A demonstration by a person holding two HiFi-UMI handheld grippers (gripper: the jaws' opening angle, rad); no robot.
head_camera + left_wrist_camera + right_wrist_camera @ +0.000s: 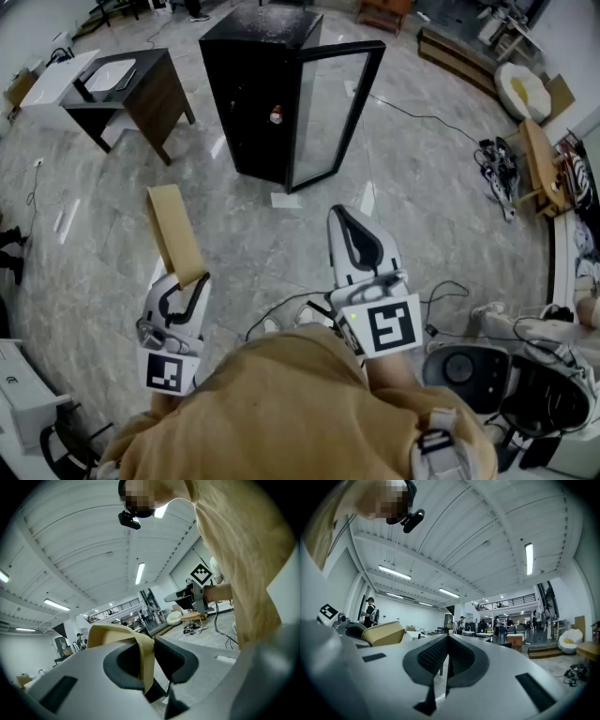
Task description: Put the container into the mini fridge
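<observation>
Tan, flat-sided container (175, 232) sits in our left gripper (187, 281), sticking up & fwd from it, in the air above the marble-look floor (112, 272). Black mini fridge (258, 94) stands well ahead w/ its glass door (333, 108) swung open toward us, and a dark desk (141, 89) is off to its left. Right gripper (349, 220) is held beside the left one w/ nothing in it. So from the head view: pick-up looks done, door is open, container is nowhere near the fridge yet.

Left gripper view: fingers (177, 654) pinch one thin wall of the container. That wall runs straight down btw the two pads, and the rest of the body bulges off to the left. Only an edge is caught, so we'd judge it could swing on the way.

Right gripper view: fingers pressed together, ribbed pads meeting at the centre, nothing btw them. The container shows at the far left of this view.

What's left, as we read it: go fwd to the mini fridge, pass the container thru the open door, set it inside, let go, pull back. Right gripper is free for the door if it needs shutting. Approx a third of the way thru, we'd say
</observation>
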